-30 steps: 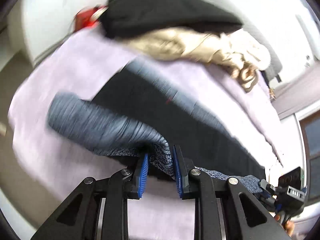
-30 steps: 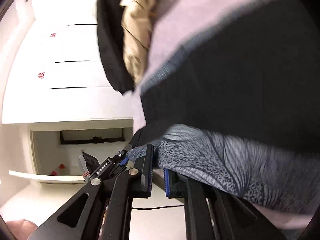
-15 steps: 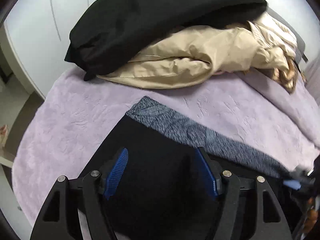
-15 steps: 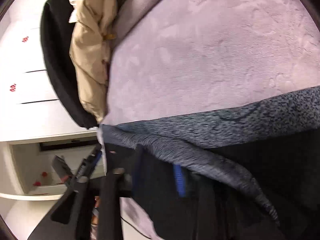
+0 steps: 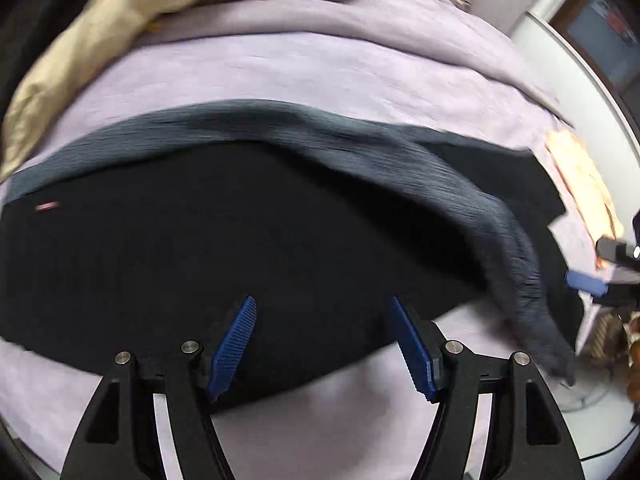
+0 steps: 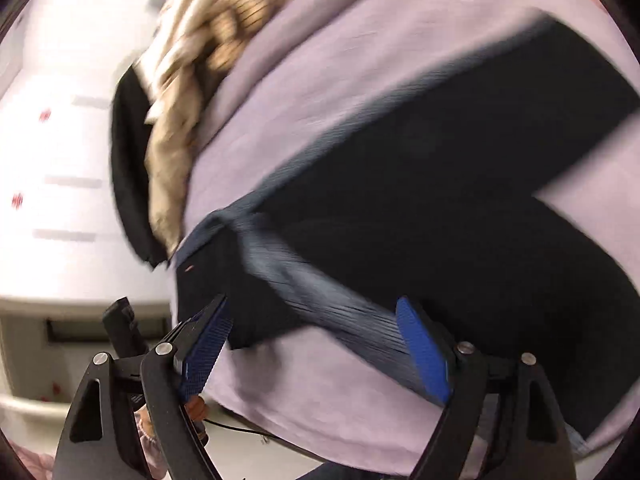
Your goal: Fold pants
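Covering: a lilac bedspread fills most of both views; its far edges run out of frame and its texture is smeared by motion blur.
Pants: black pants with a grey-blue ribbed band lie flat on the bedspread, in the middle of the left wrist view and across the right side of the right wrist view; the lower leg ends are cut off by the picture edge in both.
Band: the ribbed strip runs along the far edge of the pants and trails down to the right, its tip hanging past the bedspread; the weave is too blurred to read.
Clothes pile: beige and black garments are heaped at the far end of the bedspread, partly out of frame, the separate pieces hard to tell apart.
Cabinet: white fronts behind the pile, washed out by glare.
Left gripper: fingers spread partway, nothing between the blue pads, poised over the near edge of the pants; whether it touches the cloth cannot be told.
Right gripper: jaws opening wide; the ribbed band passes between the pads, gripped by neither.
Label: a small red mark on the pants, unreadable.
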A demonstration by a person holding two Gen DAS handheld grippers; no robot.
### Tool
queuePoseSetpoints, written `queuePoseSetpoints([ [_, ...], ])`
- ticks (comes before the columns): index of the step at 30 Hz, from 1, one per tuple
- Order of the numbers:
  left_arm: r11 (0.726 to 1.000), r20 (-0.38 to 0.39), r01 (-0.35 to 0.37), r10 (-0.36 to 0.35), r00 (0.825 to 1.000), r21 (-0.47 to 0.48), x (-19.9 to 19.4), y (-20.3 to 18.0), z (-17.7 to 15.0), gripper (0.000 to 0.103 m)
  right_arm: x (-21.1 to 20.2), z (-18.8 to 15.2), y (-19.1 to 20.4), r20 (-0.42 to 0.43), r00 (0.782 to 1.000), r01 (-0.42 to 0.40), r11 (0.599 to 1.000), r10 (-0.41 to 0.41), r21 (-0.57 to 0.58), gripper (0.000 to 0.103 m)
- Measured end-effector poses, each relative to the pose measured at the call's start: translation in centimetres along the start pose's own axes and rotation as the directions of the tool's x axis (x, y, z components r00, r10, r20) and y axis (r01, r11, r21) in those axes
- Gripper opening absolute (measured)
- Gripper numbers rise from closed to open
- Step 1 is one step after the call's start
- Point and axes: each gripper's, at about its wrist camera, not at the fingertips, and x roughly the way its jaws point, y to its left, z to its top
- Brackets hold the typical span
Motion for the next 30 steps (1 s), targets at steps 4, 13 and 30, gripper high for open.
queuePoseSetpoints([
  [4, 0.998, -0.047, 0.017, -0.014, 0.999, 0.063, 2.9, -6.2, 0.2, 0.07, -5.2, -2.6, -9.2, 0.027, 0.999, 0.037, 0.988, -0.042, 0.153, 0.085],
  [13, 0.996, -0.07, -0.087, 0.088, 0.994, 0.025, 4.7, -10.5, 1.0, 0.07, -4.1, -7.4, -17.2, -0.131, 0.951, -0.228, 0.92, 0.281, 0.32, 0.068],
  [30, 0.978, 0.115, -0.115, 0.136, 0.984, -0.177, 3.3, -13.2, 11.9, 0.071, -9.1, 14.6, -10.1, -0.041, 0.928, -0.37, 0.929, 0.369, -0.005, 0.015],
])
